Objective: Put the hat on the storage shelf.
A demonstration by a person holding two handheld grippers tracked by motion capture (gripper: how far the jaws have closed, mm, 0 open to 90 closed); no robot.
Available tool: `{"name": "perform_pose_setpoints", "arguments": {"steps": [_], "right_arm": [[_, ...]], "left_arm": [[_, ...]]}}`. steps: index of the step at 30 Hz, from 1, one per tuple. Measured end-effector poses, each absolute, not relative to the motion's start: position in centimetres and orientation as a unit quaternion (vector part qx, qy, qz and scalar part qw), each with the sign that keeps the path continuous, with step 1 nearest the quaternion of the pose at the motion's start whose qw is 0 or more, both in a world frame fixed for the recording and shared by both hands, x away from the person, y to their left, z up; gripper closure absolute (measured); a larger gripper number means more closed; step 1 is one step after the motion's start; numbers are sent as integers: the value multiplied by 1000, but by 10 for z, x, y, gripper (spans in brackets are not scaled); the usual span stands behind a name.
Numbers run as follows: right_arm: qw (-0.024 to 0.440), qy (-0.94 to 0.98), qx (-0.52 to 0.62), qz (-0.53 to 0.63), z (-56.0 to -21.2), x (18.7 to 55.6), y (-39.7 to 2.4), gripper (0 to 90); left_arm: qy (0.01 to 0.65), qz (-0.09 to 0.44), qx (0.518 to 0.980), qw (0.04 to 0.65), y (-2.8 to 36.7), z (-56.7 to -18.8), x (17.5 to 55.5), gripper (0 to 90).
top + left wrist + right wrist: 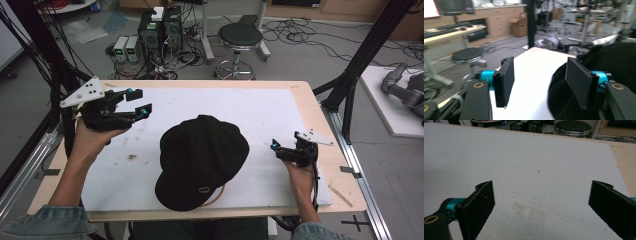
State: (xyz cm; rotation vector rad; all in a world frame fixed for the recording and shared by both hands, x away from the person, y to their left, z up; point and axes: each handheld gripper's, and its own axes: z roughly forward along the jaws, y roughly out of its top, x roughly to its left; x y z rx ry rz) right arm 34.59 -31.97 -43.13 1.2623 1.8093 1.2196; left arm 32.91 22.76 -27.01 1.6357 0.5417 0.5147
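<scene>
You're getting even, soft overhead light in the high view; the white board (250,115) is reading bright w/o hard glare. The black cap (200,160) is swallowing detail, nearly featureless, casting only a faint shadow. Left gripper view is smearing w/ motion blur, esp. the background benches and stool (467,55); a window top left is blowing out. Right gripper view is staying sharper mid-board, w/ the near jaws going soft and the frame dimming toward the bottom left.

Black cap (200,160) blocks the middle of the white surface (260,115) toward the near edge, bare board open behind it and on both sides; nothing between either claw's jaws; stool (240,37) stands beyond the far edge.
</scene>
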Motion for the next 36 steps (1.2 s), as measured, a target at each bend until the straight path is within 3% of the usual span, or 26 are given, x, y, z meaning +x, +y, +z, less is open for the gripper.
{"name": "perform_pose_setpoints", "arguments": {"steps": [16, 36], "right_arm": [[312, 680, 475, 463, -430, 346, -318, 65], [313, 678, 474, 466, -430, 347, -316, 65]], "left_arm": [[307, 306, 695, 574, 253, -314, 318, 266], [376, 313, 667, 561, 297, -365, 316, 247]]}}
